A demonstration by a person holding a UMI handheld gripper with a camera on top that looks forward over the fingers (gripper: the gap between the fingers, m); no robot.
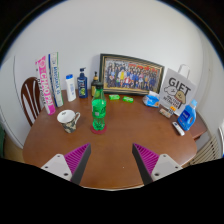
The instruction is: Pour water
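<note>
A green plastic bottle (99,113) stands upright on the round wooden table (120,145), well beyond the fingers and slightly left of the middle. A white cup with a handle (68,119) sits just left of it. My gripper (112,160) is open and empty above the table's near part, its purple pads (75,157) spread wide apart with bare wood between them.
At the table's back stand a framed group photo (131,74), several small bottles (82,84), a pink-and-white box (45,78) and a white gift bag (177,90). A blue object (187,113) lies at the right. A wooden chair (31,98) stands at the left.
</note>
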